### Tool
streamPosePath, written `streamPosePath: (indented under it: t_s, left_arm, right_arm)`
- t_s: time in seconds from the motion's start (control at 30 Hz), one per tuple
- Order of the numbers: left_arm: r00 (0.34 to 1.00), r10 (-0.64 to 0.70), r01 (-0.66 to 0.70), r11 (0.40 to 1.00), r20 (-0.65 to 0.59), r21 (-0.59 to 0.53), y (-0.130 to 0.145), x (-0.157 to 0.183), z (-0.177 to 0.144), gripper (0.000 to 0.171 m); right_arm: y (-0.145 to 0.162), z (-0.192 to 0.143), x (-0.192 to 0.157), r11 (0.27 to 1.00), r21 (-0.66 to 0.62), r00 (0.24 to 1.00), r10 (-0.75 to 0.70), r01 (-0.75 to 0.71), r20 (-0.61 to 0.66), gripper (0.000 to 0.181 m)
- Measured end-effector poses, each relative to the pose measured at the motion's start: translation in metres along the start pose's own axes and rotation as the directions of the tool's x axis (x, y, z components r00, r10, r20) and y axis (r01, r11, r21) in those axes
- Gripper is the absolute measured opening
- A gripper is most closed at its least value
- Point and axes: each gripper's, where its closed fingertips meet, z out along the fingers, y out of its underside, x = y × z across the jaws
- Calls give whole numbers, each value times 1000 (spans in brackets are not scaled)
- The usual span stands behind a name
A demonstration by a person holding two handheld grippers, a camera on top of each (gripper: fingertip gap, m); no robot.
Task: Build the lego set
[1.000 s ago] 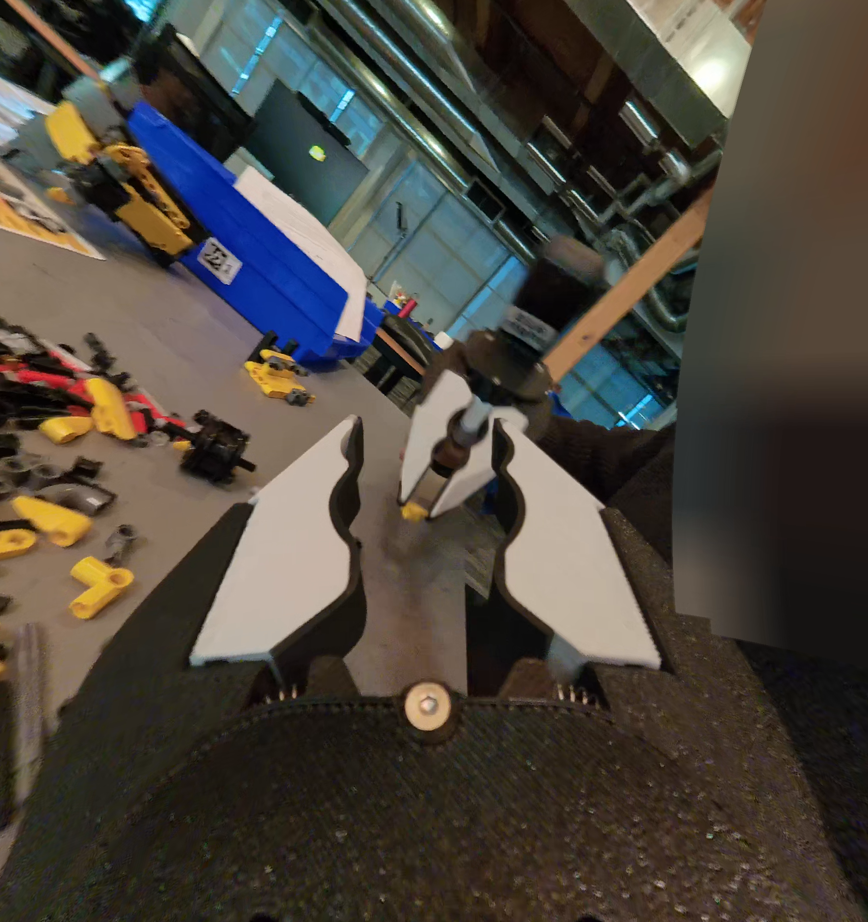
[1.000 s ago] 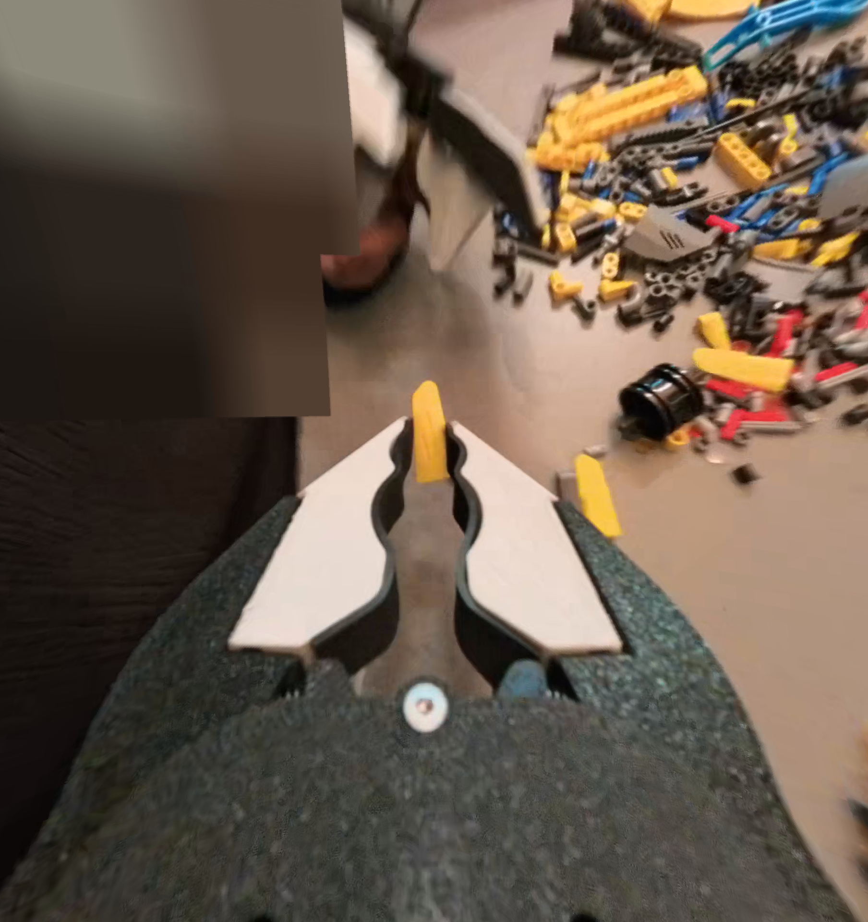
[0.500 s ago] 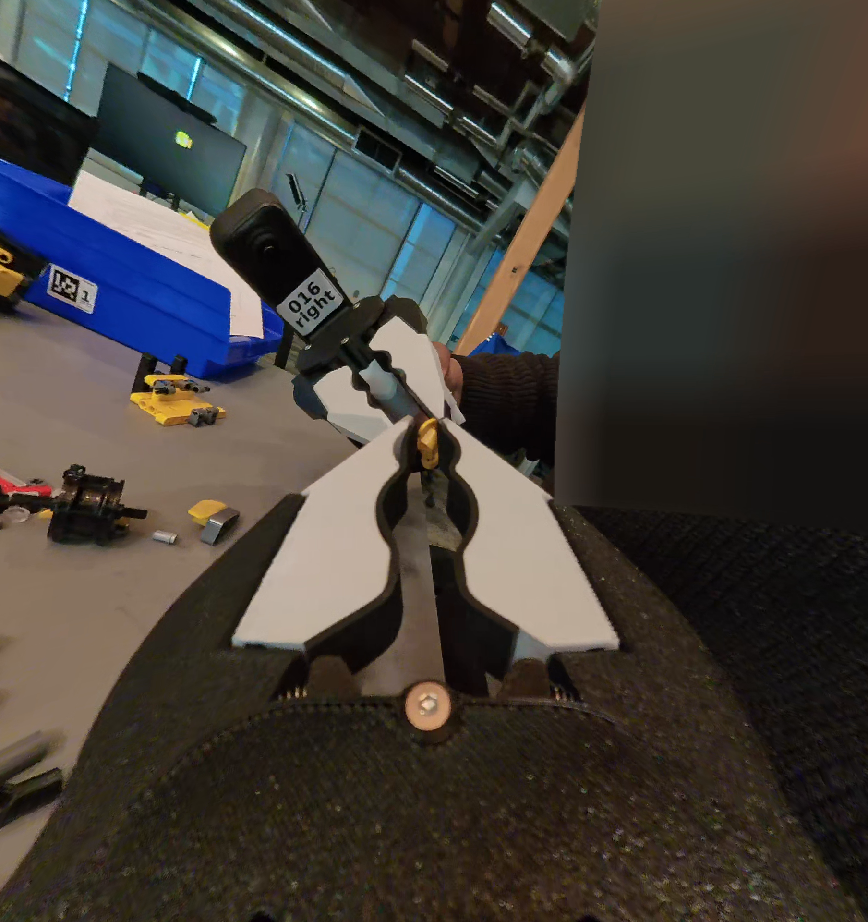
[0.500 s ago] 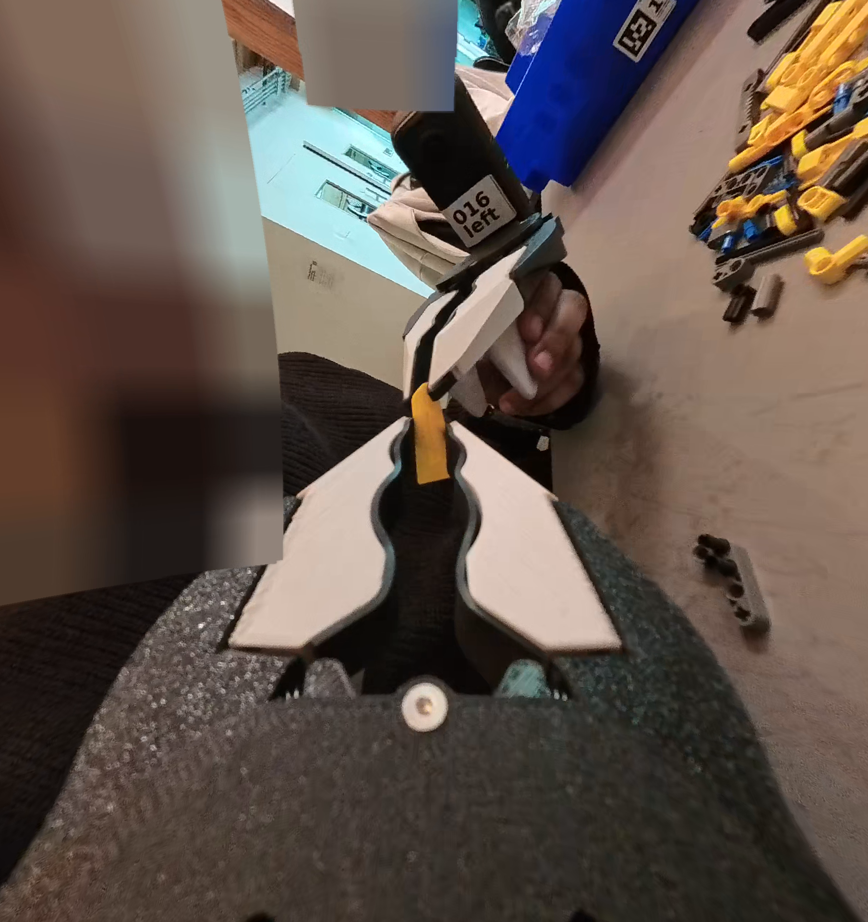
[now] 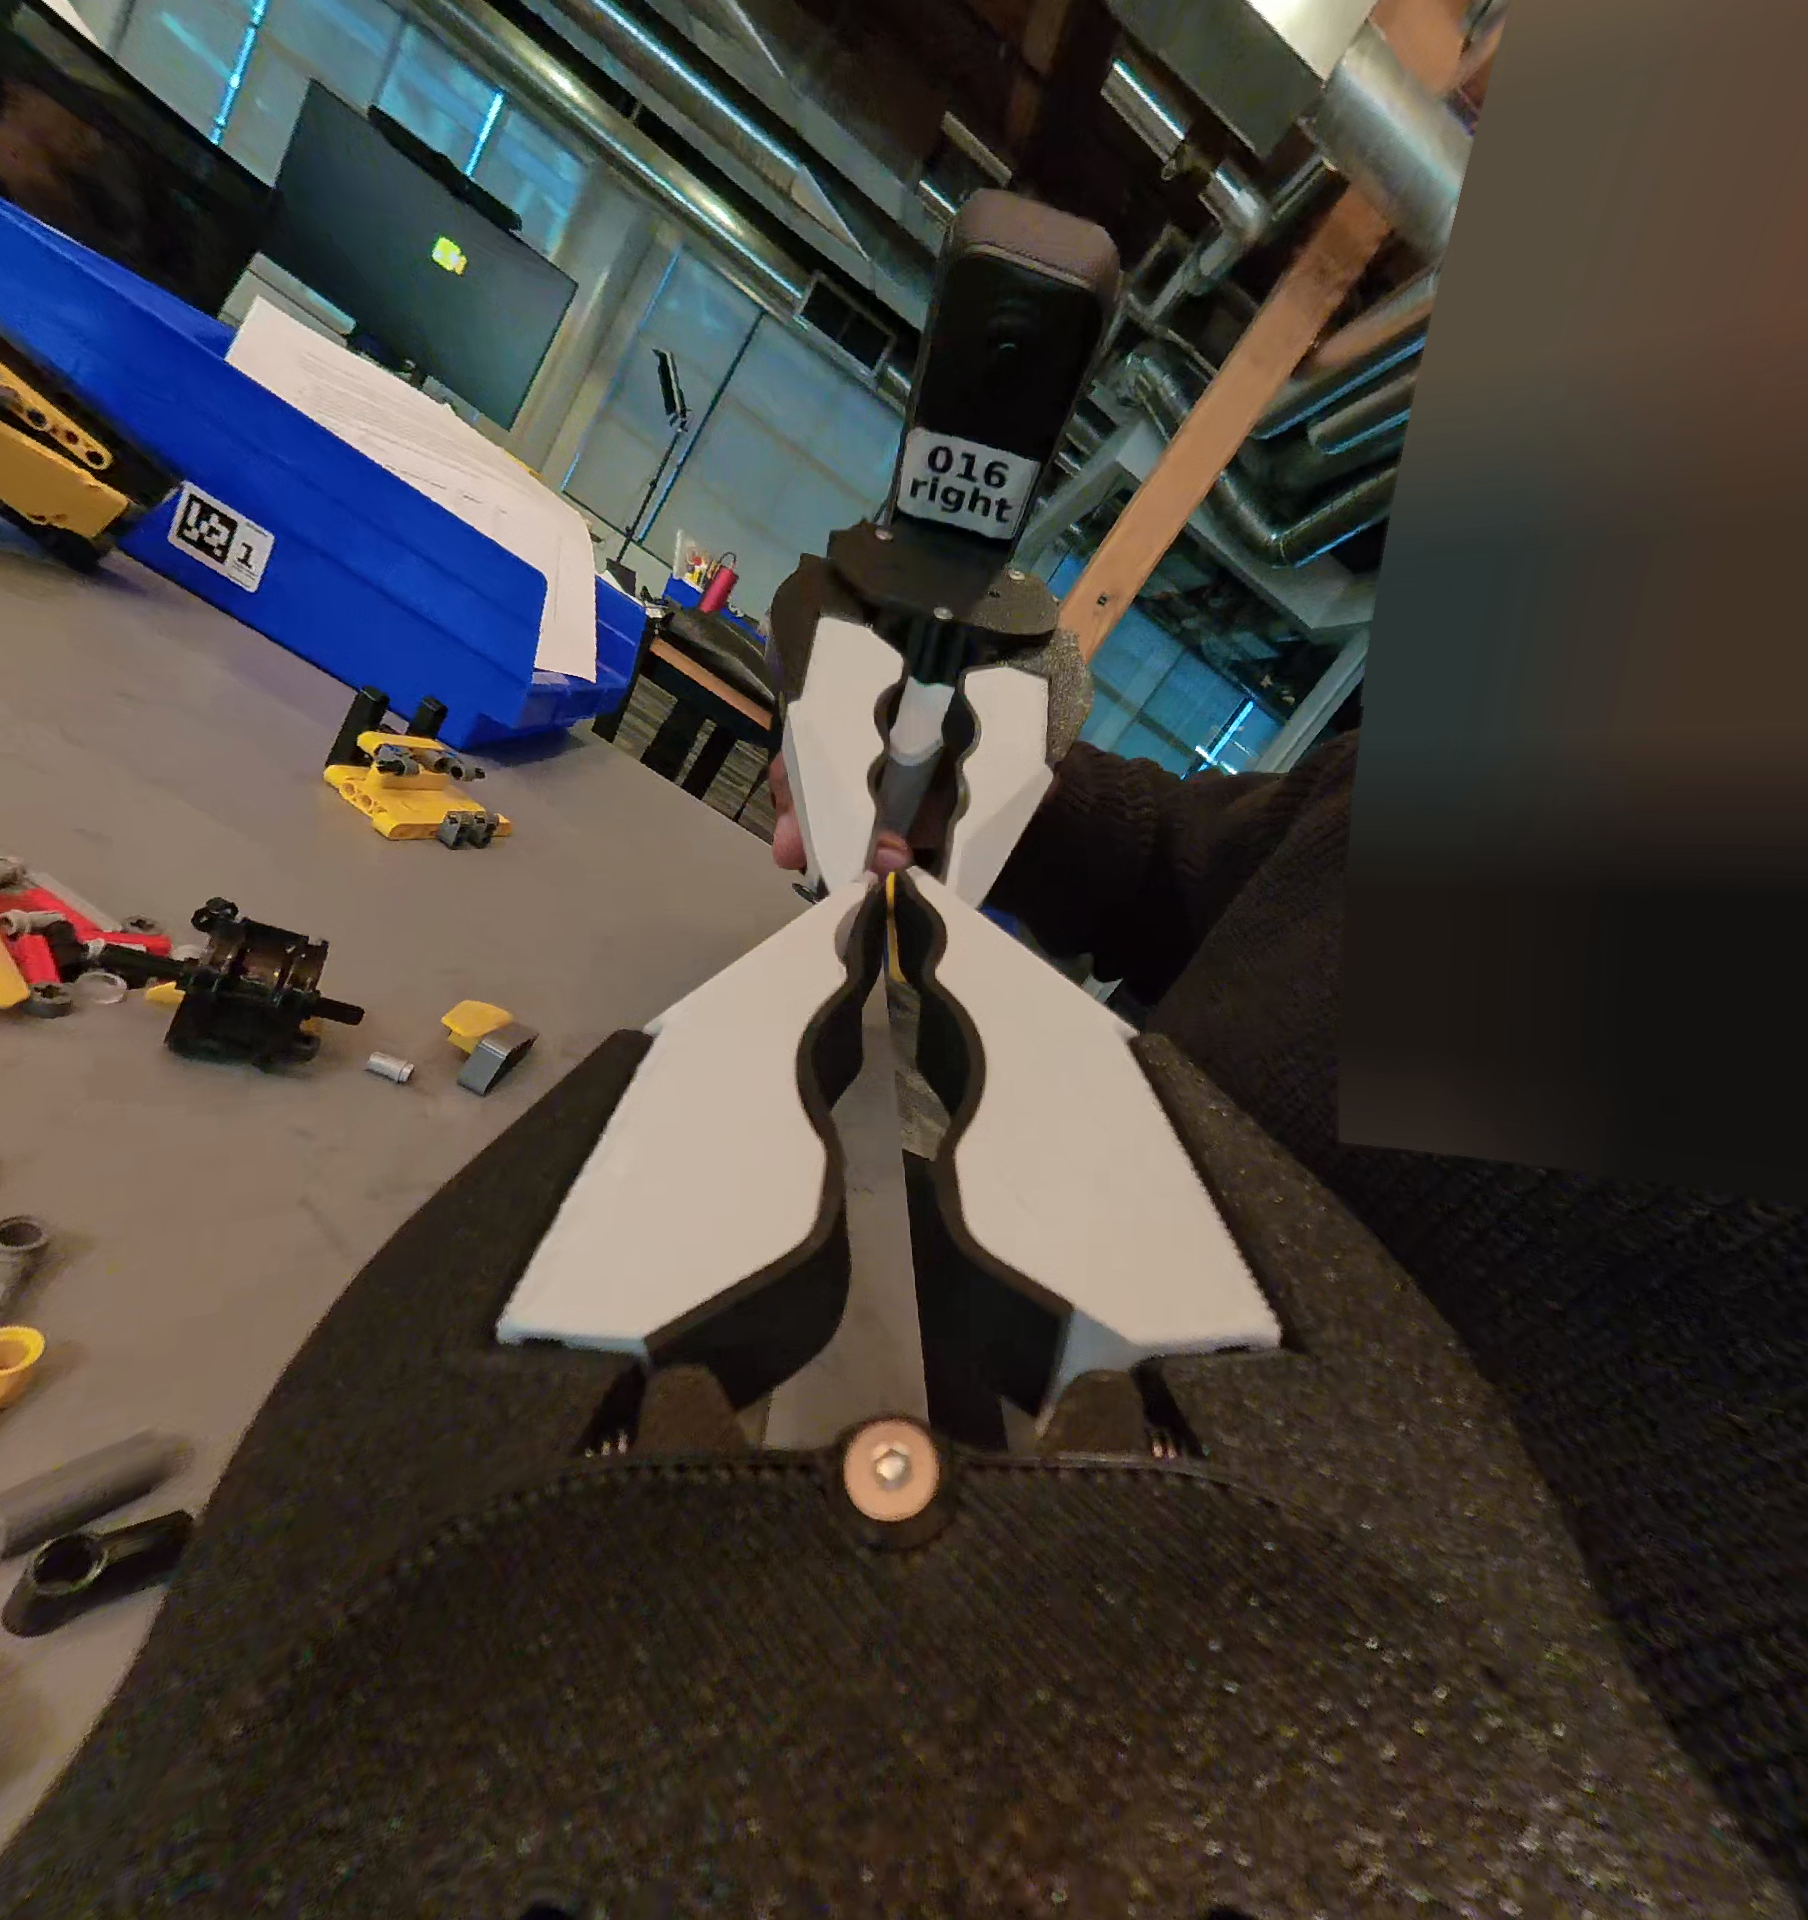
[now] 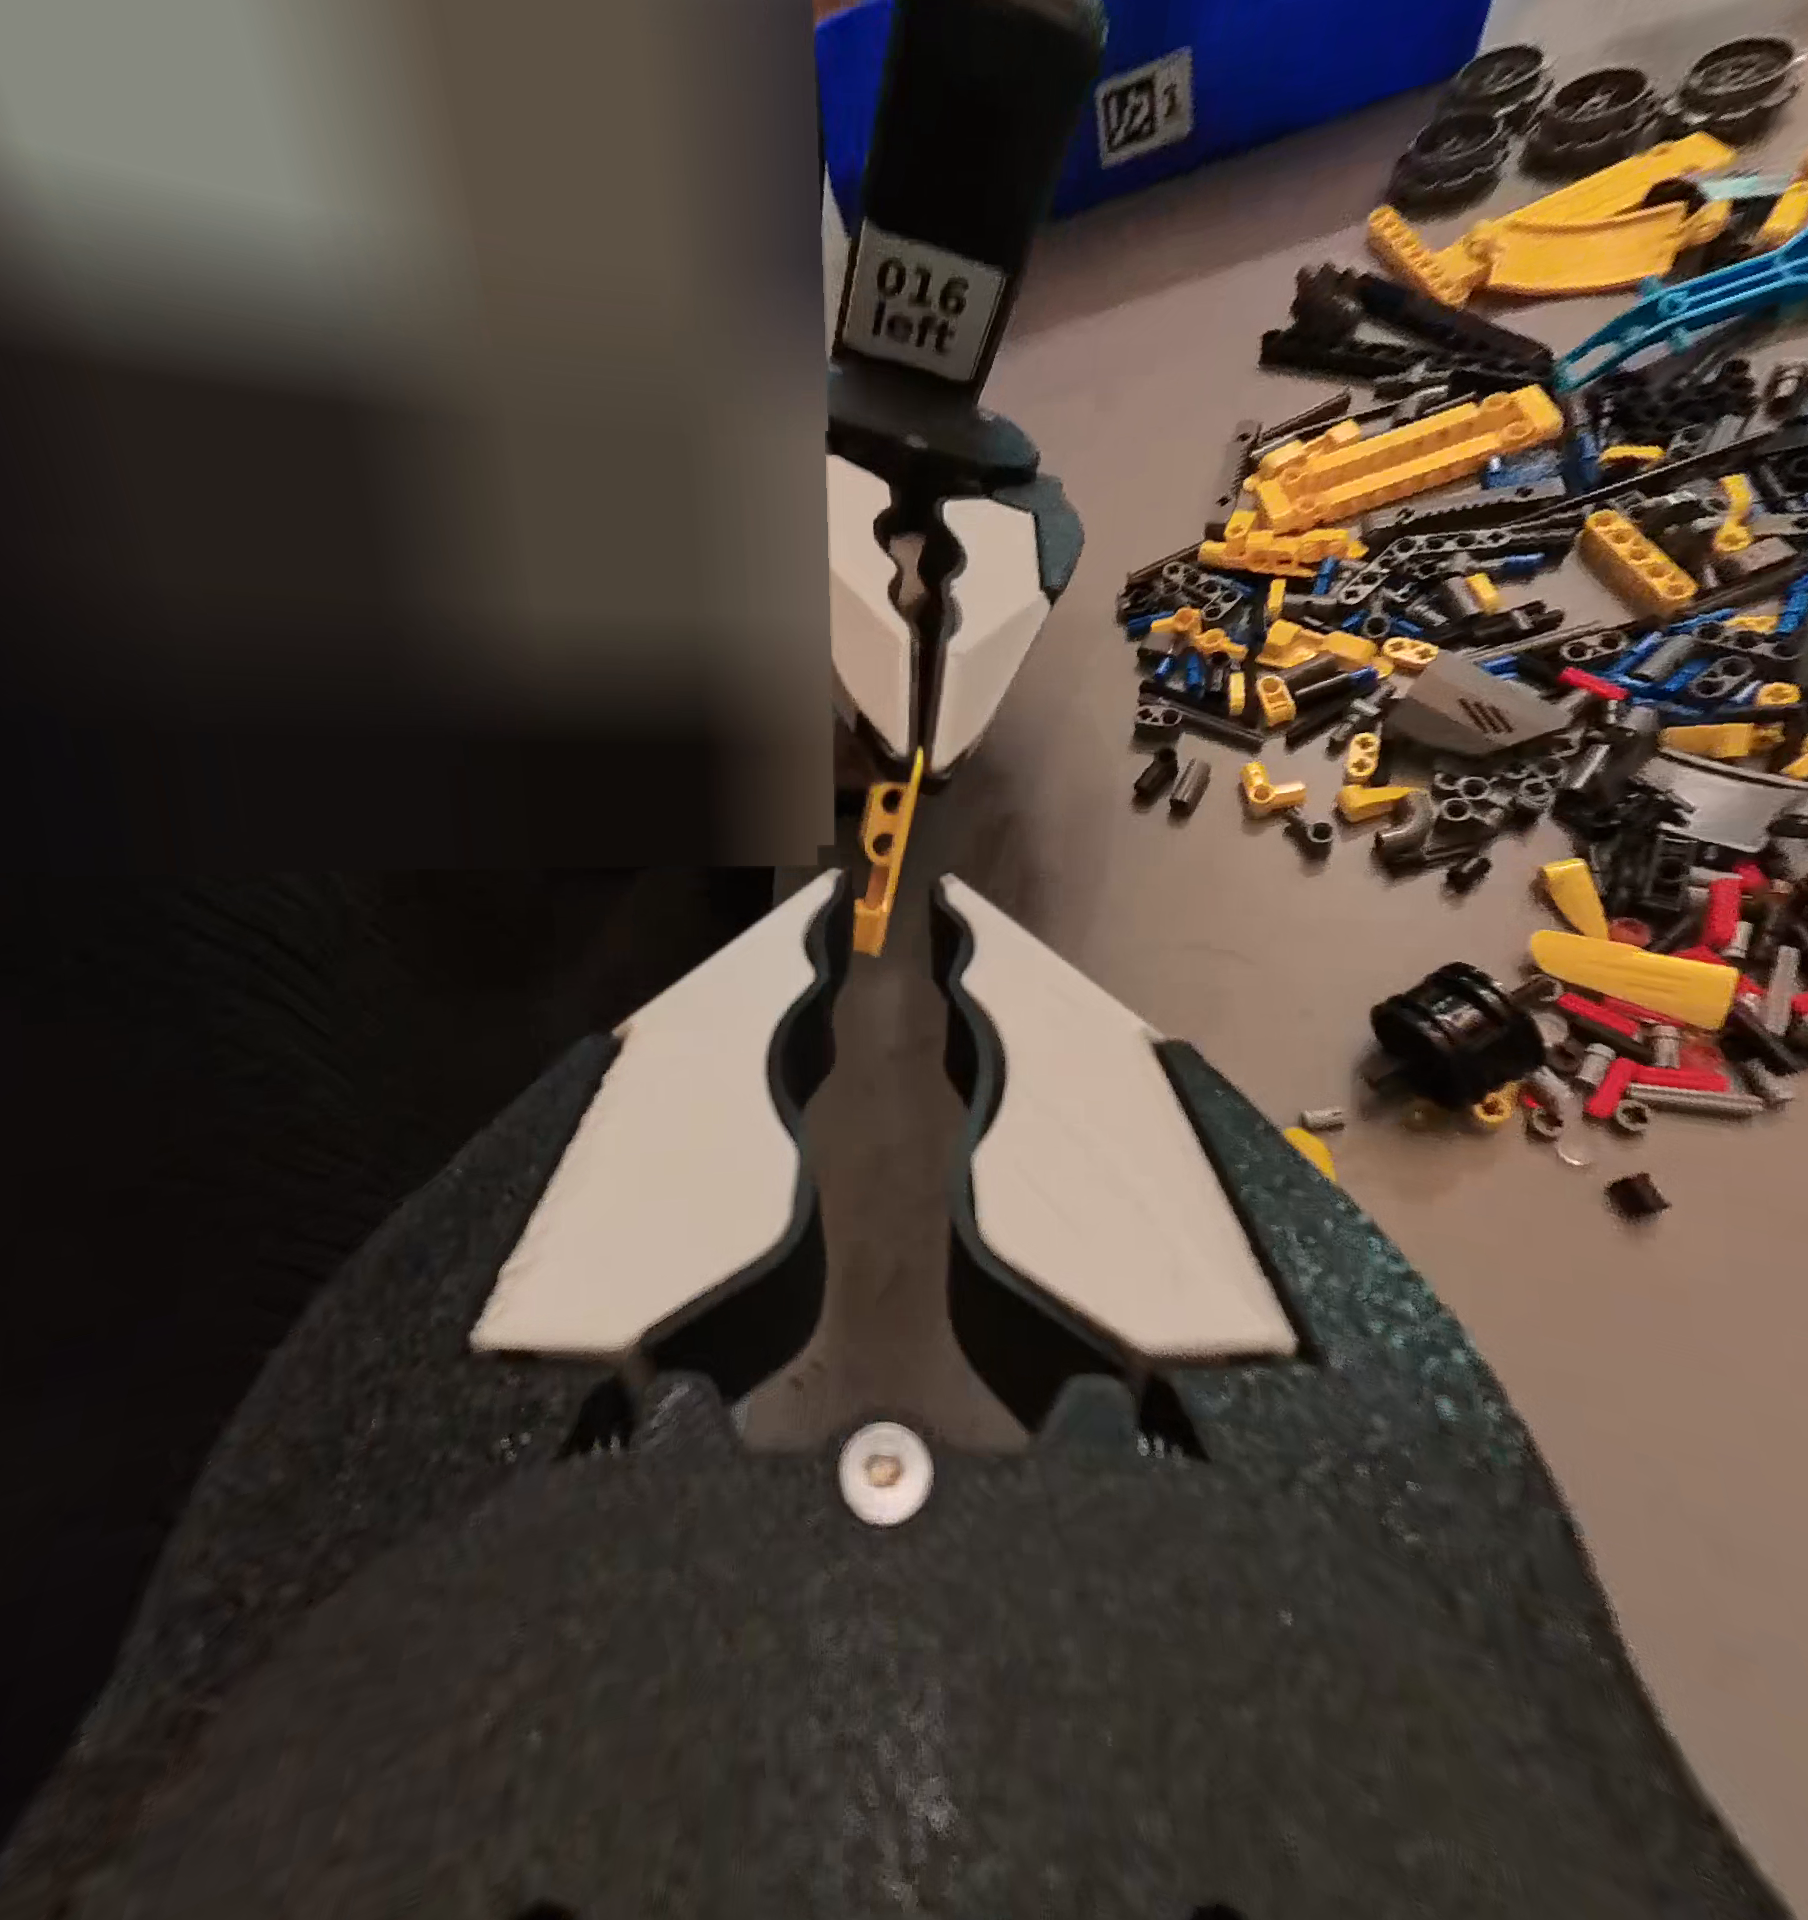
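Note:
A thin yellow building-toy piece (image 6: 882, 842) hangs in the air between the two grippers, which face each other tip to tip. My left gripper (image 5: 892, 896) is shut on its upper end; in its own view only a yellow sliver (image 5: 893, 940) shows between the fingers. In the right wrist view the left gripper (image 6: 915, 764) pinches the piece from above. My right gripper (image 6: 887, 894) is open, with the piece's lower end in the gap close to its left fingertip (image 6: 822, 904). The right gripper (image 5: 895, 852) also shows in the left wrist view.
A grey table (image 5: 567, 935) carries a big pile of yellow, black, blue and red pieces (image 6: 1502, 623), a black hub (image 6: 1451, 1023), black tyres (image 6: 1596, 114) and a small yellow assembly (image 5: 412, 790). A blue bin (image 5: 380, 540) stands behind. A person's dark sleeve (image 5: 1139, 852) is close. Left and right tips are no more than a few centimetres apart.
A second ago the right gripper held the yellow piece and the left was open. The left then closed on it, and the right has opened and let go.

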Motion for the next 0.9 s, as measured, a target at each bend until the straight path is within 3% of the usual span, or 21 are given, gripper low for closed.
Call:
streamPosePath:
  t_s: [0.17, 0.3, 0.37, 0.6, 0.67, 0.77, 0.9]
  left_arm:
    - [1000, -3, 3, 1000, 8, -10, 2, 0, 1, 0]
    - [1000, -3, 3, 1000, 12, -14, 2, -1, 1, 0]
    - [1000, -3, 3, 1000, 9, -14, 2, 0, 1, 0]
    - [999, 0, 0, 1000, 37, -6, 1, -3, 0, 0]
    - [995, 33, -36, 999, 92, 39, -6, -9, -5, 12]
    - [976, 50, -77, 989, 212, 124, -21, -22, -21, 12]
    - [953, -4, -62, 976, 302, 208, -32, -37, -36, 5]
  right_arm:
    - [-3, 7, -3, 998, 10, 998, -60, 60, 18, 9]
    - [-9, 6, -4, 999, 37, 999, -27, 25, 40, 16]
    - [-11, 4, -2, 999, 40, 999, 3, -5, 43, 8]
    - [-10, 3, 4, 1000, -5, 1000, -3, 3, 9, 7]
    - [-4, 1, 11, 998, -61, 999, -7, 5, -32, 7]
    - [20, -5, 29, 971, -239, 985, -69, 30, -155, 6]
    - [55, -7, 44, 828, -548, 925, -293, 119, -243, 7]
